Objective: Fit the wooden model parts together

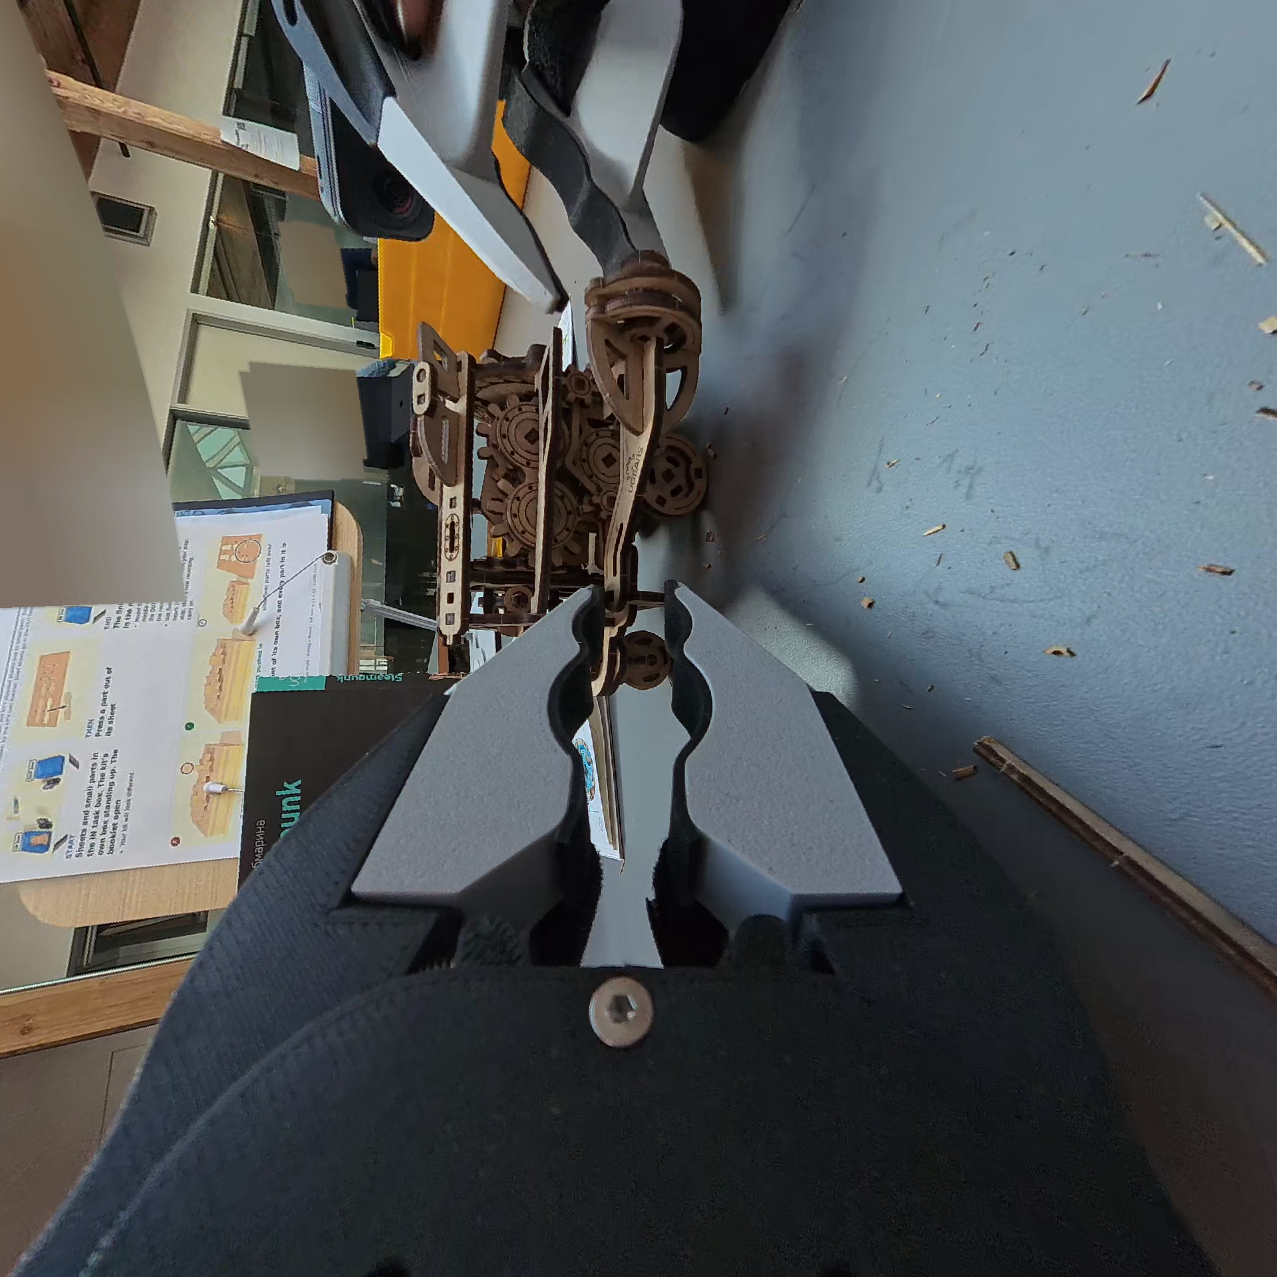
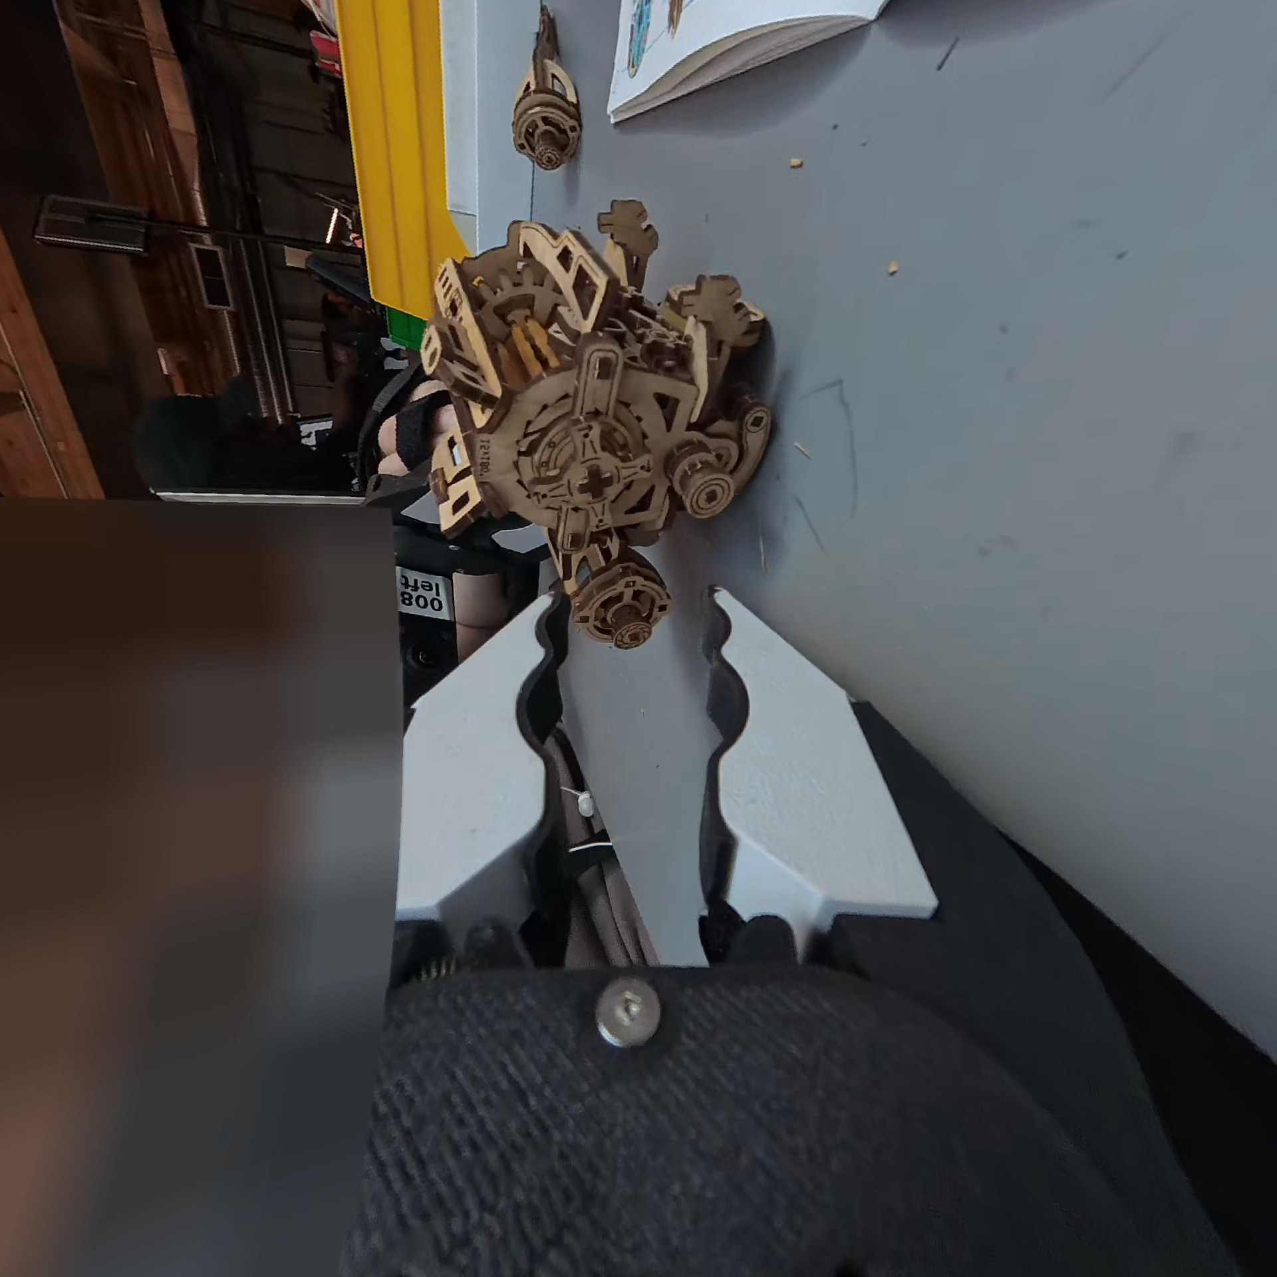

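Carefully now: both grippers at the wooden model (image 2: 587, 414), which sits on the grey table (image 2: 1036, 484) toward its far edge.

My left gripper (image 1: 632, 622) is clamped on the model's rear frame; my right gripper (image 2: 632, 608) stands spread beside a pod (image 2: 622, 611), gripping nothing. I reckon closing off-centre could snap that thin strut or twist the model loose.

The grey worktop (image 2: 1002, 484) to the right of the wooden model (image 2: 587, 428) lies open, strewn only with small wood chips (image 1: 1009, 560). On the far side an open booklet (image 2: 725, 55) and a small wooden part (image 2: 546, 124) take up room. Left of the model a yellow bin (image 2: 394, 152) closes that side.
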The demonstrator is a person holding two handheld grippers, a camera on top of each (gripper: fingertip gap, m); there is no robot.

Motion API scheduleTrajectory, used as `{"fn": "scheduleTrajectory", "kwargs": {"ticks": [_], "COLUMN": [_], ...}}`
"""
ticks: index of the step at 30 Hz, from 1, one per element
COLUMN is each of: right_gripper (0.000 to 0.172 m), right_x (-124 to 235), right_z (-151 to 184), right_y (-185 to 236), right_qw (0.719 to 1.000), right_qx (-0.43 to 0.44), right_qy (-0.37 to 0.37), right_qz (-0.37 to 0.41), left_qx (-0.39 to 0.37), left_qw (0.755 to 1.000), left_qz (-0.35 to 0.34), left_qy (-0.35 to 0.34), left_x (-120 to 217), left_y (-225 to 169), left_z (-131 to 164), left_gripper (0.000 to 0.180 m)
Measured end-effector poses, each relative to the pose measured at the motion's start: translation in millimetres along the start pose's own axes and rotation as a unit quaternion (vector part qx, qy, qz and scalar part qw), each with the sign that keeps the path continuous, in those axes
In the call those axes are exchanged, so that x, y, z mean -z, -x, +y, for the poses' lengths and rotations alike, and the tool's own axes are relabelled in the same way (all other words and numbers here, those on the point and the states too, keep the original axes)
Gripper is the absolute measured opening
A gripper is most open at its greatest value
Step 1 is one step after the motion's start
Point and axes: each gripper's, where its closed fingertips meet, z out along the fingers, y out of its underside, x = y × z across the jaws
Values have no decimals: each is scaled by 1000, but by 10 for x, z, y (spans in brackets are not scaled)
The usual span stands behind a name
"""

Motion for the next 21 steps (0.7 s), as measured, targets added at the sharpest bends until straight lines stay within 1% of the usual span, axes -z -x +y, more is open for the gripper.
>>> {"fn": "scheduleTrajectory", "kwargs": {"ticks": [1, 4, 9, 13, 16, 21], "right_gripper": [38, 38, 38, 31, 30, 24], "right_x": [-4, -16, -17, -20, -35, -35], "right_z": [-8, -29, -52, -47, -24, -62], "right_y": [-11, -56, -60, -73, -31, -65], "right_qw": [1000, 1000, 999, 998, 996, 990], "right_qx": [-9, -24, -40, -60, -92, -133], "right_qy": [-1, -4, -11, -14, -19, -51], "right_qz": [6, 20, 18, 25, 11, 16], "left_qx": [0, 0, 2, 1, 1, 1], "left_qw": [1000, 1000, 1000, 1000, 1000, 1000], "left_qz": [0, 0, 0, 0, 0, 0], "left_qy": [0, 0, -1, -1, -1, -1], "left_x": [0, 0, -1, -2, -2, -2], "left_y": [0, 0, 1, 1, 0, 0], "left_z": [1, 2, 4, 4, 4, 7], "left_gripper": [15, 15, 15, 15, 15, 15]}}
